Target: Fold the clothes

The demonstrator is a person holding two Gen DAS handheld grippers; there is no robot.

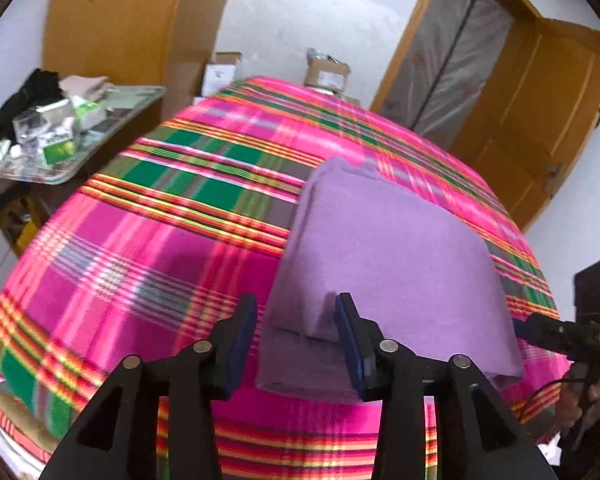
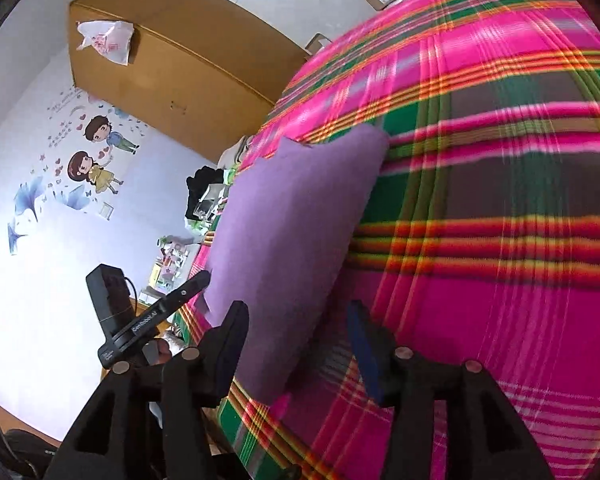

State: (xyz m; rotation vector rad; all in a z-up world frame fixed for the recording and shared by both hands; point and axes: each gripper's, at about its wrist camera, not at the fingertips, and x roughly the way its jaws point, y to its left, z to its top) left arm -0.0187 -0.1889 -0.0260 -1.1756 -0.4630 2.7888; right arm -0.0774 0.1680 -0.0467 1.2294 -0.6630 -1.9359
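Here we are at the bed [image 1: 148,240], plaid cover stretched flat, and the purple cloth [image 1: 384,248] lies on it already squared into a neat stack, layers visible at the near edge. The left claw [image 1: 296,344] sits spread right over that near edge, the cloth's corner lying between its blue pads [image 1: 350,344] but neither pad pressing on it, so nothing is pinched. That looks like a let-go pose: the cloth rests on its own weight, flat on the bed, no lift or sag anywhere. Over on the other side, the right claw [image 2: 296,344] is spread wide too, tilted over, with the cloth [image 2: 288,224] running ahead of it and its near end lying between the fingers, again with no grip showing. In the right view the left claw [image 2: 160,312] shows off to the left beyond the cloth, so the two sit at opposite sides of the stack, which makes sense for a two-handed fold just laid down. Why both open? My read is the fold is made and both hands are freeing the fabric so it stays put. The stack's far end shows a small uneven flap, so a tidy-up or one more fold may be called for. Beyond the left claw, far left, a cluttered tray [image 1: 112,132] stands well apart from the work.
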